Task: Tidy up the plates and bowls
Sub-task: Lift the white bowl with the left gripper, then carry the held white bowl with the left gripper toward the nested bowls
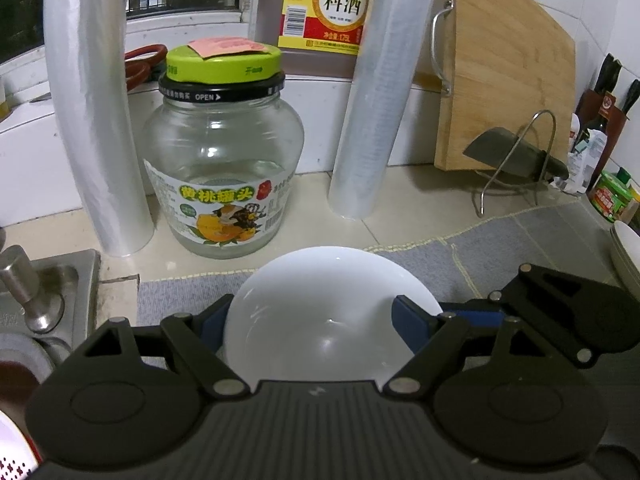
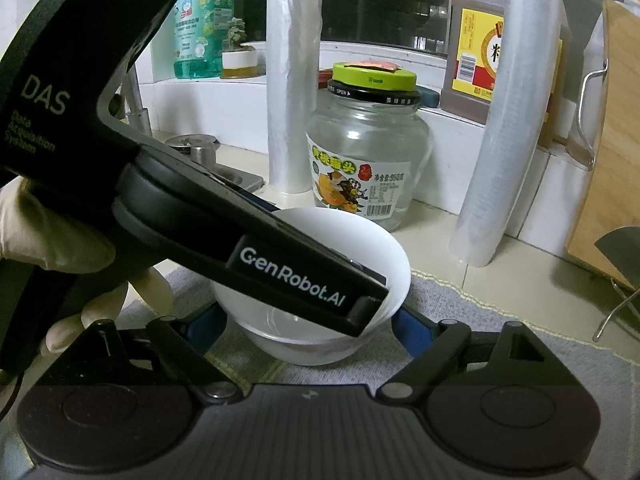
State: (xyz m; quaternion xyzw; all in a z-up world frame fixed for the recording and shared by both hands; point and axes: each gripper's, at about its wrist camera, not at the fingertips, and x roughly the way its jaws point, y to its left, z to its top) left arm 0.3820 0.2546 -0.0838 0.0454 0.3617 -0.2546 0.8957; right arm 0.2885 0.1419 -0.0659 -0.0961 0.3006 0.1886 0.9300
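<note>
My left gripper (image 1: 312,330) is shut on a white bowl (image 1: 320,300), with its blue pads pressing the rim on both sides. In the right wrist view this upper bowl (image 2: 360,240) sits nested in a second white bowl (image 2: 304,350) on the grey mat (image 2: 500,304). The left gripper (image 2: 312,264) reaches across it from the left, held by a gloved hand (image 2: 48,236). My right gripper (image 2: 310,340) has its blue pads against the lower bowl's sides. Part of the right gripper's linkage (image 1: 560,312) shows at the right of the left wrist view.
Just behind the bowls stand a glass jar (image 1: 222,160) with a green lid and two plastic-wrap rolls (image 1: 368,120). A cooking-wine jug (image 1: 320,8), a cutting board (image 1: 508,80) and a cleaver on a wire rack (image 1: 516,156) line the back. The sink (image 1: 40,288) is at the left and stacked plates (image 1: 626,252) at the right edge.
</note>
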